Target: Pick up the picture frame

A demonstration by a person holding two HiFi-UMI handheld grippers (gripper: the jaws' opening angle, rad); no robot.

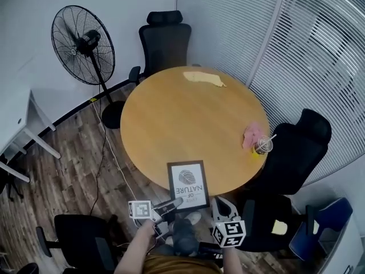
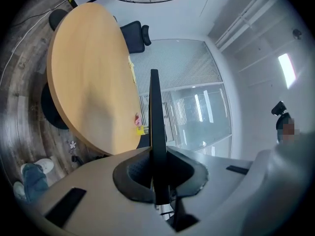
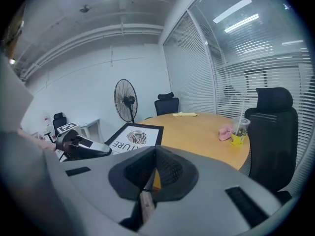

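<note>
Round wooden bench (image 1: 171,119) is filling the middle of the head view. The picture frame (image 1: 187,184) is sitting at the bench's 6 o'clock rim, black border, white print with a leaf-like oval and the word NATURE, its near end hanging out past the edge toward the person. Whether its far end is touching the wood cannot be told. The left gripper (image 1: 171,204) is pinching the frame's 7 o'clock corner; in the left gripper view the frame (image 2: 154,127) is showing edge-on as a thin black bar running straight up out of the closed left gripper (image 2: 154,161). The right gripper (image 1: 218,205) is meeting the frame's 5 o'clock corner; in the right gripper view the right gripper (image 3: 153,168) is pressing together on the frame's near edge, and the frame (image 3: 132,136) is tilting away at 11 o'clock, with the left gripper (image 3: 81,146) showing at 9 o'clock. Elsewhere on the bench: a yellow cloth (image 1: 203,78) is lying at 1 o'clock, and a pink cloth (image 1: 251,133) is lying just beside a plastic cup (image 1: 263,145) with a straw at 4 o'clock. A standing fan (image 1: 83,44) is standing on the floor at 10 o'clock, and a black office chair (image 1: 165,41) is standing at 12 o'clock.
</note>
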